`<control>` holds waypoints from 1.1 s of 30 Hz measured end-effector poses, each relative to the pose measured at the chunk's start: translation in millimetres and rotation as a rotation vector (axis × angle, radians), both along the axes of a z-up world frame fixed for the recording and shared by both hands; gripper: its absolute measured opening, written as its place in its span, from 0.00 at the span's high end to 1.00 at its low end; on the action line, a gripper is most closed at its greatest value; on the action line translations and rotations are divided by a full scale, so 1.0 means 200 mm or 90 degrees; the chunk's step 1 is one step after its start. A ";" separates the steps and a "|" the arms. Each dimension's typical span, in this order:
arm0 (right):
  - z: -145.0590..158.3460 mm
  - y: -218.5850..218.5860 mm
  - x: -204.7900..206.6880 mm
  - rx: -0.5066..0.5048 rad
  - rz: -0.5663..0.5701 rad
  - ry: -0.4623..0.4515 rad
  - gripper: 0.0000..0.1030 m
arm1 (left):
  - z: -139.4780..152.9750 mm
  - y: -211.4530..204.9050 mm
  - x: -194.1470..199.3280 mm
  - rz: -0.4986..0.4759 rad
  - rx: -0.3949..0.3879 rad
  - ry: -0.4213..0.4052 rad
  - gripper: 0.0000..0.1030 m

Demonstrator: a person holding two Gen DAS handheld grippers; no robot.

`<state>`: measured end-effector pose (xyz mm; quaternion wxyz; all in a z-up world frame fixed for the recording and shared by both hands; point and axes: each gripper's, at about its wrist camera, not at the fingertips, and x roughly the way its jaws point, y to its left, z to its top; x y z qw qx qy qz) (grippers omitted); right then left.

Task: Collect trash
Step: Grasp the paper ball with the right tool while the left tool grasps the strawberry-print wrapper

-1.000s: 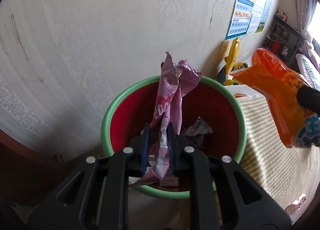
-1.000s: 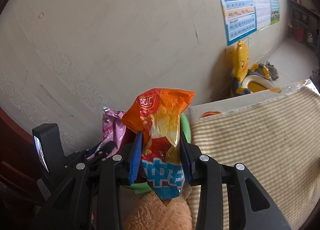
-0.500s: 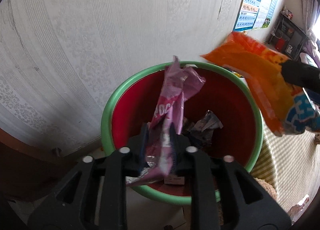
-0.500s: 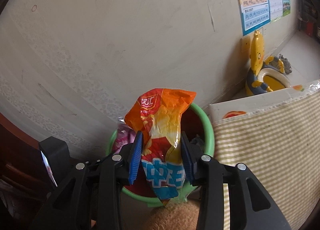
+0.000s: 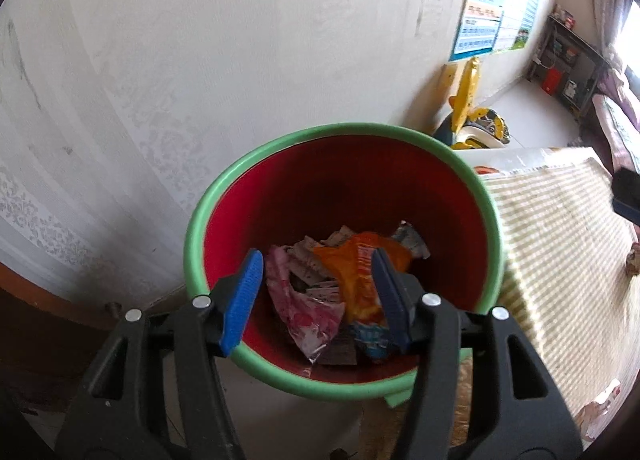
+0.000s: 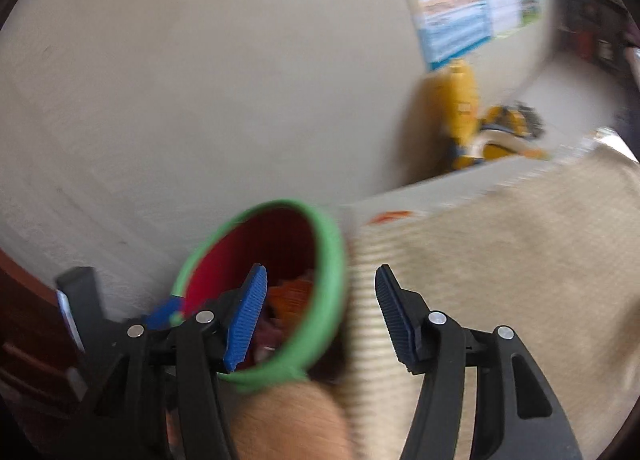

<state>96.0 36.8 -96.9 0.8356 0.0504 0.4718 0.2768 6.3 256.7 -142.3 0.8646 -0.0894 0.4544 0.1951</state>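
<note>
A red bin with a green rim stands by the wall. On its bottom lie a pink wrapper, an orange snack bag and other scraps. My left gripper hangs over the bin's near edge, its jaws opening with nothing held between them. My right gripper is beside the bin's right rim, over the striped cloth; its jaws are opening too and hold nothing. The right wrist view is blurred. One tip of the right gripper shows at the edge of the left wrist view.
A patterned wall rises right behind the bin. A surface with the striped cloth adjoins the bin on the right. A yellow toy stands by the wall under a poster. Dark wooden furniture lies at the left.
Both grippers opened and let go: the pink wrapper and the orange bag dropped into the bin. The right gripper swung away to the right of the bin.
</note>
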 end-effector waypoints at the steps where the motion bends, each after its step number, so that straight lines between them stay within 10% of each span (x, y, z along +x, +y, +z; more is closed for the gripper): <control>1: 0.00 -0.07 0.01 -0.009 -0.018 -0.005 0.47 | 0.00 -0.02 0.01 -0.006 0.004 0.001 0.47; 14: -0.12 -1.29 0.03 -0.128 -0.318 -0.011 0.41 | 0.17 -0.46 0.04 -0.131 0.033 -0.038 0.39; 24: -0.34 -1.51 0.30 -0.159 -0.369 0.036 0.31 | 0.17 -0.96 -0.04 -0.326 -0.026 -0.036 0.31; 27: -0.44 -1.54 0.34 -0.146 -0.368 0.081 0.54 | 0.16 -1.15 -0.10 -0.419 -0.035 -0.035 0.28; 33: -0.35 -1.57 0.19 -0.094 -0.349 0.052 0.67 | 0.06 -1.51 -0.20 -0.596 -0.047 -0.003 0.25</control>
